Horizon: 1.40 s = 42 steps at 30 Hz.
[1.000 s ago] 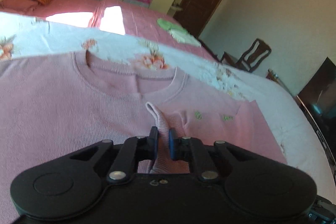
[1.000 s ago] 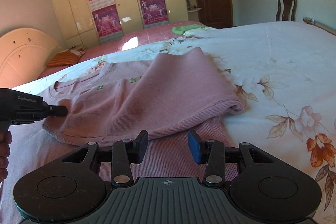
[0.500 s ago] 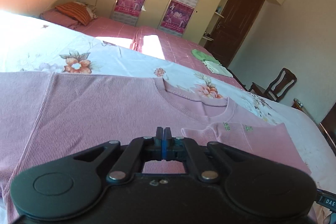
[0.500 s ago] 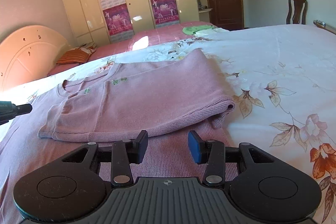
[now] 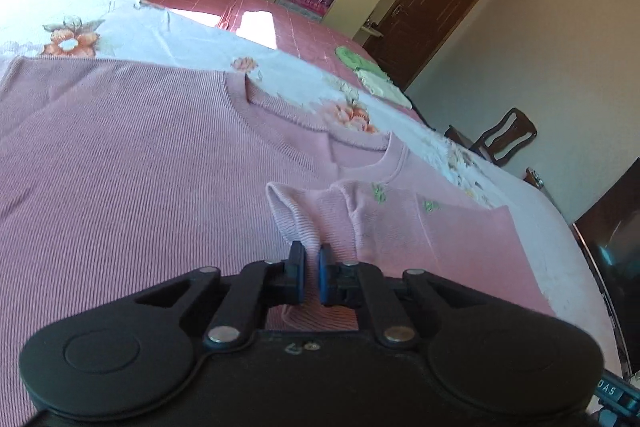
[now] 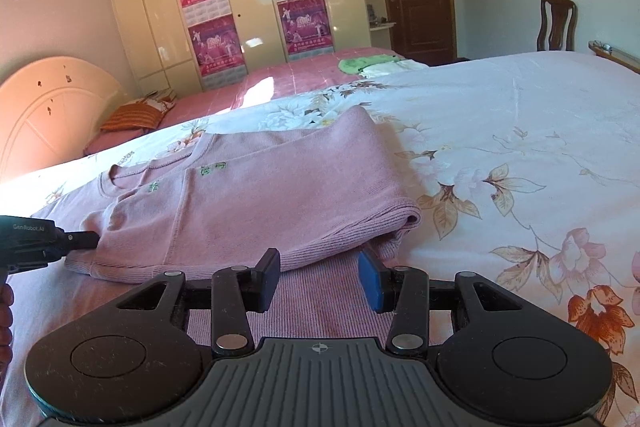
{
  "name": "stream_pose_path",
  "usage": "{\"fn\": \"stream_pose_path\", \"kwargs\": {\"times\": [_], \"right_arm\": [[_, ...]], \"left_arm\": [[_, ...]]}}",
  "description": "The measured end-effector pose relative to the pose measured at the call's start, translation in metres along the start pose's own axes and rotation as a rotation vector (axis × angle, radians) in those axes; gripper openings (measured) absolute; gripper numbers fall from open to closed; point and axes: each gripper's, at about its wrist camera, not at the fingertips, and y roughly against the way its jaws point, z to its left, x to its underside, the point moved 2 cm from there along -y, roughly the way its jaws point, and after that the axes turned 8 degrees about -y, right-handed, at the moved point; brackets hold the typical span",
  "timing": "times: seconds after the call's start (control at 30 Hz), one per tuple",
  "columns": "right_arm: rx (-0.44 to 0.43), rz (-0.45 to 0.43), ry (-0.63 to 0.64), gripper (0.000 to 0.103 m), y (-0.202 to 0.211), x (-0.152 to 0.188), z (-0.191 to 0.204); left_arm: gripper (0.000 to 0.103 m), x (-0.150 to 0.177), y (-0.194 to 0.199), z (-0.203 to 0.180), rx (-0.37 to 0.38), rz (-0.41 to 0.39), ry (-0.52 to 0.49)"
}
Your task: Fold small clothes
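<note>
Left gripper [image 5: 311, 277]: jaws nearly together, a narrow gap showing between the blue pads. A ribbed cuff of the pink sweater [image 5: 140, 163] rises directly ahead of the fingertips, and pink fabric shows behind and below the jaws. Whether the pads actually pinch the cuff cannot be told from this view. In the right wrist view the same gripper [image 6: 86, 240] appears at the far left, its tip touching the edge of the folded layer.

Right gripper [image 6: 319, 281]: jaws wide apart, holding nothing. It hovers low over the lower layer of the sweater [image 6: 256, 203], with the folded edge just ahead of the fingertips.

Sweater: lies flat on the floral bedsheet [image 6: 520, 131]. One side is folded over the body, forming a thick rounded fold ahead and to the right of the right gripper. Small green embroidered marks sit below the neckline, ahead and to the left of that gripper. From the left gripper, the collar lies ahead and the unfolded body spreads away to the left.

Surroundings: beyond the sheet, a second bed with a pink cover [image 6: 288, 75] carries a green cloth [image 6: 368, 62]. An orange pillow [image 6: 134, 117] lies far ahead to the left of the right gripper. A wooden chair [image 6: 556, 23] stands far ahead to its right.
</note>
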Motion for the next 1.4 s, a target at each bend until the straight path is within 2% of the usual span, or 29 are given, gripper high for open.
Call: {"fn": "stream_pose_path", "kwargs": {"times": [0.07, 0.13, 0.23, 0.33, 0.4, 0.47, 0.53, 0.6, 0.67, 0.7, 0.73, 0.77, 0.8, 0.87, 0.93, 1.03, 1.07, 1.1, 1.17, 1.23, 1.33, 1.37, 1.4], "right_arm": [[0.004, -0.008, -0.005, 0.043, 0.003, -0.003, -0.004], [0.004, -0.012, -0.014, 0.043, 0.004, -0.005, -0.008], [-0.006, -0.008, -0.039, 0.044, 0.004, -0.007, -0.014], [-0.006, -0.005, -0.061, 0.044, 0.003, -0.008, -0.016], [0.000, -0.017, -0.062, 0.044, 0.005, -0.009, -0.015], [0.004, -0.032, -0.047, 0.044, 0.005, -0.012, -0.013], [0.004, -0.044, -0.033, 0.044, 0.004, -0.018, -0.011], [0.012, -0.057, -0.028, 0.043, -0.002, -0.026, -0.012], [0.028, -0.079, -0.038, 0.043, -0.004, -0.033, -0.014], [0.043, -0.085, -0.038, 0.043, -0.006, -0.035, -0.016], [0.059, -0.062, -0.018, 0.022, -0.012, -0.035, -0.016], [0.095, 0.016, 0.027, 0.003, -0.026, -0.031, -0.016], [0.125, 0.082, 0.076, 0.002, -0.039, -0.024, -0.016], [0.146, 0.059, 0.199, 0.002, -0.041, -0.020, -0.008], [0.136, 0.044, 0.173, 0.002, -0.036, -0.024, -0.009], [0.055, -0.024, 0.115, 0.002, -0.022, -0.029, -0.013], [0.034, 0.010, 0.117, 0.002, -0.027, -0.025, -0.014], [0.046, 0.095, 0.125, 0.002, -0.040, -0.019, -0.016], [0.049, 0.085, 0.161, 0.002, -0.040, -0.016, -0.011], [0.040, 0.045, 0.124, 0.002, -0.030, -0.021, -0.011], [0.015, -0.006, 0.101, 0.002, -0.020, -0.023, -0.012], [0.013, 0.030, 0.110, 0.002, -0.026, -0.019, -0.012], [0.029, 0.103, 0.128, 0.002, -0.038, -0.012, -0.011]], "left_arm": [[0.006, -0.009, 0.019, -0.003, 0.003, -0.078, -0.017], [0.006, -0.015, 0.034, 0.004, -0.016, -0.112, -0.020], [0.006, -0.012, 0.028, 0.022, -0.067, -0.051, -0.029], [0.006, -0.005, 0.021, 0.029, -0.069, -0.007, -0.048], [0.010, -0.002, 0.019, 0.028, -0.070, -0.001, -0.057], [0.019, -0.002, 0.020, 0.027, -0.072, -0.007, -0.053], [0.022, -0.002, 0.017, 0.030, -0.066, 0.003, -0.040], [0.019, -0.002, 0.013, 0.030, -0.068, 0.007, -0.041], [0.009, -0.004, 0.011, 0.032, -0.066, 0.013, -0.043], [0.008, -0.005, 0.010, 0.032, -0.059, 0.015, -0.044], [0.008, -0.006, 0.010, 0.032, -0.065, 0.013, -0.057], [0.008, -0.006, 0.011, 0.031, -0.069, 0.011, -0.073], [0.008, -0.006, 0.012, 0.028, -0.076, 0.009, -0.094], [0.008, -0.006, 0.013, 0.026, -0.084, 0.005, -0.117], [0.008, -0.006, 0.016, 0.027, -0.084, -0.003, -0.127], [0.008, -0.005, 0.017, 0.028, -0.091, -0.005, -0.142], [0.012, -0.004, 0.017, 0.028, -0.094, -0.002, -0.146], [0.014, -0.003, 0.016, 0.029, -0.102, -0.001, -0.148], [0.025, -0.005, 0.021, 0.032, -0.139, -0.016, -0.131], [0.027, -0.008, 0.035, 0.035, -0.198, -0.052, -0.110], [0.028, -0.010, 0.051, 0.024, -0.164, -0.099, -0.113], [0.028, -0.008, 0.050, 0.015, -0.133, -0.091, -0.132], [0.028, -0.004, 0.045, 0.004, -0.112, -0.075, -0.166]]}}
